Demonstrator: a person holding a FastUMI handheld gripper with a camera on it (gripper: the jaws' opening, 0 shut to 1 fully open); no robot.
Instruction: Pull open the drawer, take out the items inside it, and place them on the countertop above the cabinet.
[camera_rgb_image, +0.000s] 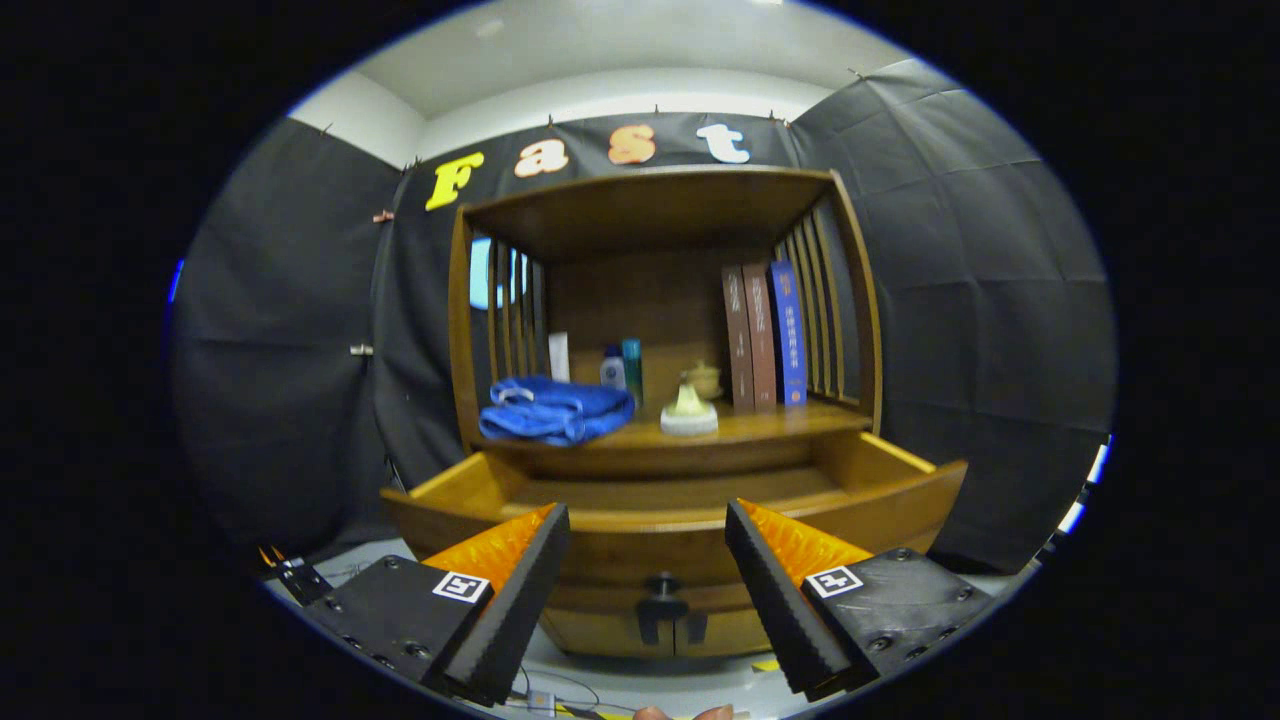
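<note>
Hovering gripper (648, 545) spread wide, empty, at lower centre of frame – wooden drawer (680, 520) pulled open just ahead of fingers, dark knob (661, 585) between them. Drawer interior looks bare. Folded blue towel (556, 408) on bench (760, 428) mid-frame – likely soft, light, limp; pinch thick folded edge.

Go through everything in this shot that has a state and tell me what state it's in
drawer: pulled open
gripper: open, holding nothing
blue towel: folded, lying on the countertop
books: upright, side by side
bottles: standing upright
</note>
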